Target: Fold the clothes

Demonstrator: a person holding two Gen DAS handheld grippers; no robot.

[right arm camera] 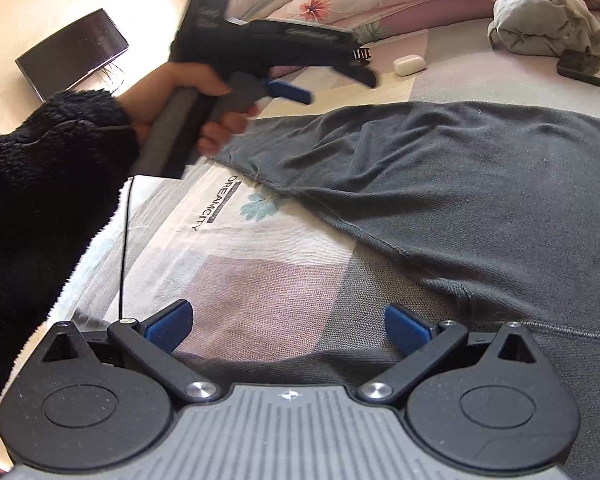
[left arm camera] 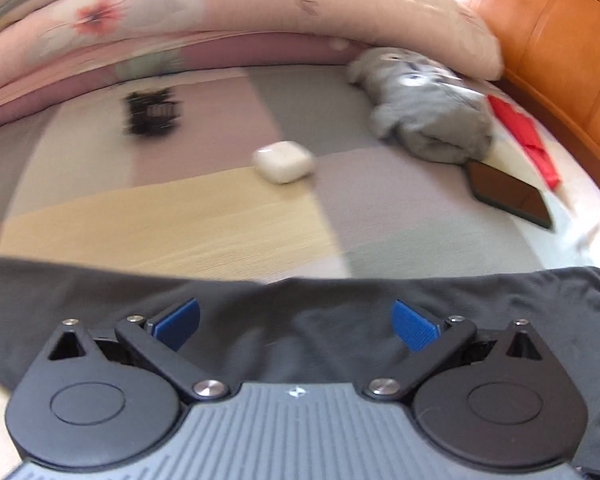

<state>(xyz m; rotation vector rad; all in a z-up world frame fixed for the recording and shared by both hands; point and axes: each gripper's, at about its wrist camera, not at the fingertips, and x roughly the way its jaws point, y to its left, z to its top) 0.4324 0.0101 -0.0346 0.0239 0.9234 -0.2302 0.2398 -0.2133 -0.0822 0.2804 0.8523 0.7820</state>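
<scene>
A dark grey garment (right arm camera: 460, 192) lies spread flat on the bed. In the left wrist view its edge (left arm camera: 300, 320) runs across the lower frame. My left gripper (left arm camera: 296, 326) is open with its blue pads over the garment's edge, holding nothing. It also shows in the right wrist view (right arm camera: 332, 76), held by a hand above the garment's far corner. My right gripper (right arm camera: 288, 326) is open and empty over the garment's near hem and the bedsheet.
On the patchwork bedsheet (left arm camera: 220, 216) lie a white earbud case (left arm camera: 284, 162), a phone (left arm camera: 508, 194), a black comb-like object (left arm camera: 152, 114), a rolled grey cloth (left arm camera: 424, 104) and a red item (left arm camera: 528, 136). Pink floral bedding (left arm camera: 220, 12) is behind, an orange headboard (left arm camera: 560, 48) at right.
</scene>
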